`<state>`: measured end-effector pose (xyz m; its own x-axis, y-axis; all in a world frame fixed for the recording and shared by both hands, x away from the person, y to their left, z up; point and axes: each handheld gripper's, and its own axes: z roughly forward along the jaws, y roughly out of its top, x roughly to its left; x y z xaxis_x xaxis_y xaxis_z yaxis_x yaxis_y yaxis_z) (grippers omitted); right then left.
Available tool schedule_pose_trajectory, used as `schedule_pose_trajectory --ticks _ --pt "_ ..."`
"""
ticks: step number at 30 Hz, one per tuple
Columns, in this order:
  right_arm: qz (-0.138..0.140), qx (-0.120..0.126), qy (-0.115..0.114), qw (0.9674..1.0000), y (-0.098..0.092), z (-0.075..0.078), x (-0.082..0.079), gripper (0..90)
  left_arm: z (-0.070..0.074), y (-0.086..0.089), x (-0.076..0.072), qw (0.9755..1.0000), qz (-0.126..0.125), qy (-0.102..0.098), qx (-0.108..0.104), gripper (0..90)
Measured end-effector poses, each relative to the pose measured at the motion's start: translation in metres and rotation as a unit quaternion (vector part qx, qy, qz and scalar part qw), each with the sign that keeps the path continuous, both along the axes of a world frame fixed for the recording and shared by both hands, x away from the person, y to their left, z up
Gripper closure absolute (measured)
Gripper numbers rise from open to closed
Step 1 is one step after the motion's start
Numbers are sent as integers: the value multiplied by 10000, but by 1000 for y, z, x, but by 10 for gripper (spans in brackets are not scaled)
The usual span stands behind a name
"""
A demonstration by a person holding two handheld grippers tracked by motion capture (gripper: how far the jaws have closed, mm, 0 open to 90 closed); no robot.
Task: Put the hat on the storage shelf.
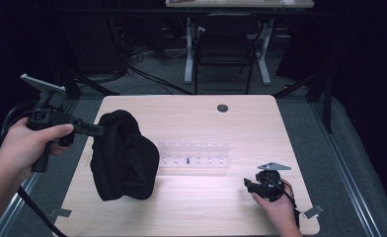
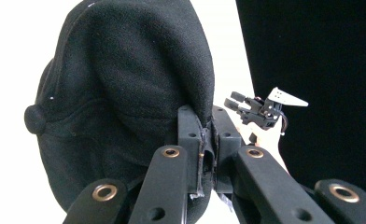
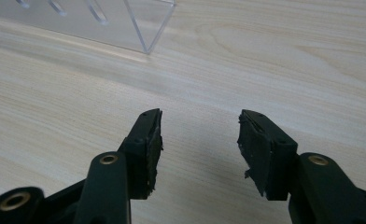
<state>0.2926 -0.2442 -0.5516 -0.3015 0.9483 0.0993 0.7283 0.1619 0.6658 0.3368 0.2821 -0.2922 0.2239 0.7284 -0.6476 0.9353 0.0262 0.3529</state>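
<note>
At the left of the high view, my left gripper (image 1: 98, 130) was clenched on the edge of a black cap (image 1: 124, 157), which hung from it over the left part of the pale wooden worktop (image 1: 206, 207), its lower side down near the surface; I could not tell whether it touched. Seen in the left gripper view, my fingers (image 2: 188, 135) had a fold of the cap's fabric squeezed between them, and the crown, with its top button (image 2: 34, 119), rose above and to the left of the frame. My right gripper (image 1: 247, 184) sat at the lower right of the high view, low over the worktop and well apart from the cap. Its fingers (image 3: 146, 149) were released, spread wide with only bare wood between them. A clear acrylic rack (image 1: 194, 154) lay at the centre, just right of the cap.
</note>
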Motion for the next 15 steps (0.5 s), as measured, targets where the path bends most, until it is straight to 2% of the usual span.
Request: schedule_pose_trajectory --ticks 15 --pt "6 41 0 10000 -1 0 1 487 10 -9 19 9999 51 -120 17 851"
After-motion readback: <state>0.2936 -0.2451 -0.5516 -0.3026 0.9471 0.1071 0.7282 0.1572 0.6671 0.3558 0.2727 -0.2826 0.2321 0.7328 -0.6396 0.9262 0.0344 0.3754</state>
